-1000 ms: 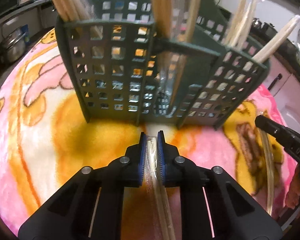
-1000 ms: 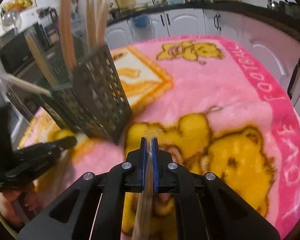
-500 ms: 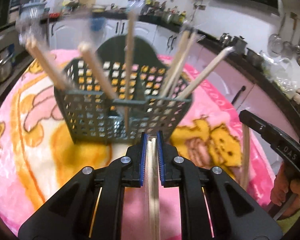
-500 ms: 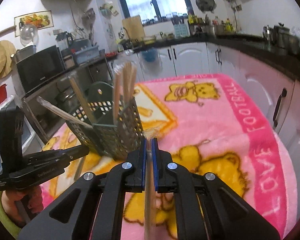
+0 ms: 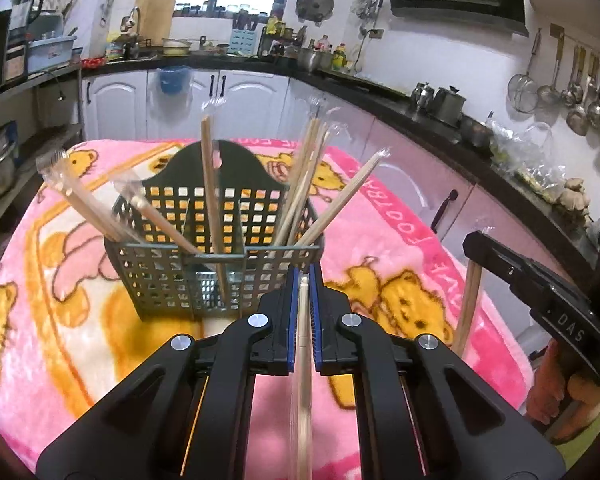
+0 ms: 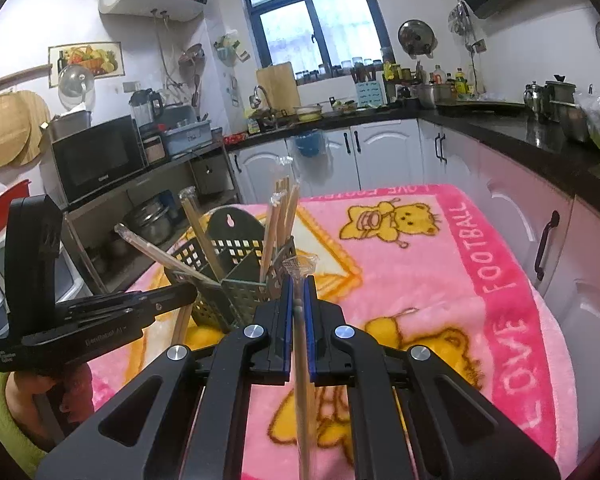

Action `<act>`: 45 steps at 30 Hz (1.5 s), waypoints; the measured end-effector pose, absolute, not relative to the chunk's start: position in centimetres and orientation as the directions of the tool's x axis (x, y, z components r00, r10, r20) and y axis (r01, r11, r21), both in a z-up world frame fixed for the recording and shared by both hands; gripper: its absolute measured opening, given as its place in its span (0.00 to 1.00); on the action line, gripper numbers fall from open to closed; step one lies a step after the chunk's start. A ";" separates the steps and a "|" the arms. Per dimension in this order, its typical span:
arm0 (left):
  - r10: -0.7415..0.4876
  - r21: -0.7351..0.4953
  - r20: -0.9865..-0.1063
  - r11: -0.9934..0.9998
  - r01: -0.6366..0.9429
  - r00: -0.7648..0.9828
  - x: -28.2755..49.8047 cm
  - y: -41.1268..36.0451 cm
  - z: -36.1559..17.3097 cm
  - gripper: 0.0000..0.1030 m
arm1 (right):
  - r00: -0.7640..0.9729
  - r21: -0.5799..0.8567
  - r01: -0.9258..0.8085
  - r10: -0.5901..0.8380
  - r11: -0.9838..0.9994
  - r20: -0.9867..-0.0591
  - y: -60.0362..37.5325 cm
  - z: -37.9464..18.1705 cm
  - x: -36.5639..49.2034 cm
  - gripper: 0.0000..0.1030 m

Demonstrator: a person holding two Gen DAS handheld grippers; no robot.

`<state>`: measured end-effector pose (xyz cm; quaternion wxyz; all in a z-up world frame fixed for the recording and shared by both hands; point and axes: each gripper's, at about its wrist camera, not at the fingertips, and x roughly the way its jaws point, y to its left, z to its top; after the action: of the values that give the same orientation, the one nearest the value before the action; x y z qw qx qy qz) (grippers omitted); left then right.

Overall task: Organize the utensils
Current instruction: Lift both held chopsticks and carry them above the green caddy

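A kitchen, with a pink bear blanket [image 5: 400,248] spread over the counter. On it stands a green holder [image 5: 216,252] with wrapped chopsticks leaning out. The left gripper [image 5: 304,280] has its jaws closed on a wrapped chopstick [image 5: 303,344]; the right gripper [image 6: 296,284] likewise clamps another chopstick [image 6: 300,368], both near the holder.
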<state>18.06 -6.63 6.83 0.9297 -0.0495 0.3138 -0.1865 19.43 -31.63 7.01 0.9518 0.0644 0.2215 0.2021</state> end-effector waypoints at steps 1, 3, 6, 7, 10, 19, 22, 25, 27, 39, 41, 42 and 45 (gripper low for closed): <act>-0.382 -0.208 -0.561 0.924 0.321 0.734 17.9 -6.7 7.1 0.03 | 0.822 0.213 -0.357 0.414 0.909 -0.390 -31.7 7.2 19.2 0.05; -0.385 -0.202 -0.550 0.922 0.329 0.741 17.6 -6.9 7.6 0.03 | 0.826 0.213 -0.360 0.416 0.908 -0.380 -31.8 7.6 18.9 0.05; -0.391 -0.197 -0.535 0.920 0.339 0.749 17.3 -7.2 8.2 0.03 | 0.832 0.205 -0.369 0.420 0.907 -0.362 -31.8 8.3 18.5 0.05; -0.395 -0.198 -0.530 0.918 0.343 0.750 17.3 -7.2 8.5 0.03 | 0.834 0.203 -0.370 0.421 0.906 -0.357 -31.8 8.5 18.4 0.05; -0.400 -0.194 -0.515 0.916 0.351 0.758 17.2 -7.2 9.3 0.03 | 0.840 0.197 -0.380 0.426 0.904 -0.336 -31.8 9.2 18.0 0.05; -0.399 -0.181 -0.459 0.917 0.357 0.793 16.9 -6.8 12.0 0.03 | 0.850 0.175 -0.418 0.452 0.891 -0.271 -30.9 11.6 17.1 0.05; -0.399 -0.175 -0.436 0.917 0.359 0.807 17.0 -6.6 12.9 0.03 | 0.850 0.172 -0.427 0.459 0.888 -0.259 -30.7 12.1 17.0 0.05; -0.397 -0.179 -0.417 0.918 0.354 0.818 17.2 -6.3 13.7 0.03 | 0.848 0.168 -0.437 0.467 0.884 -0.252 -30.4 12.5 17.1 0.05; -0.391 -0.177 -0.408 0.921 0.348 0.825 17.4 -6.2 14.1 0.03 | 0.846 0.163 -0.444 0.472 0.881 -0.247 -30.2 12.8 17.2 0.05; -0.337 -0.181 -0.334 0.939 0.291 0.880 20.3 -5.2 16.9 0.03 | 0.834 0.157 -0.491 0.515 0.857 -0.199 -28.0 15.3 18.8 0.05; -0.315 -0.176 -0.313 0.946 0.271 0.896 20.9 -5.0 17.5 0.03 | 0.834 0.156 -0.498 0.520 0.853 -0.185 -27.5 16.1 19.3 0.05; -0.303 -0.176 -0.300 0.950 0.259 0.905 21.2 -4.9 17.9 0.03 | 0.835 0.155 -0.499 0.521 0.852 -0.178 -27.4 16.4 19.5 0.05; -0.280 -0.190 -0.274 0.954 0.234 0.920 22.4 -4.6 18.8 0.03 | 0.834 0.151 -0.512 0.531 0.846 -0.149 -26.6 17.7 20.4 0.05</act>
<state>22.40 -4.64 18.81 0.9768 -0.0768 0.1505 -0.1314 20.43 -26.63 17.72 0.9562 0.0522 0.0929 0.2726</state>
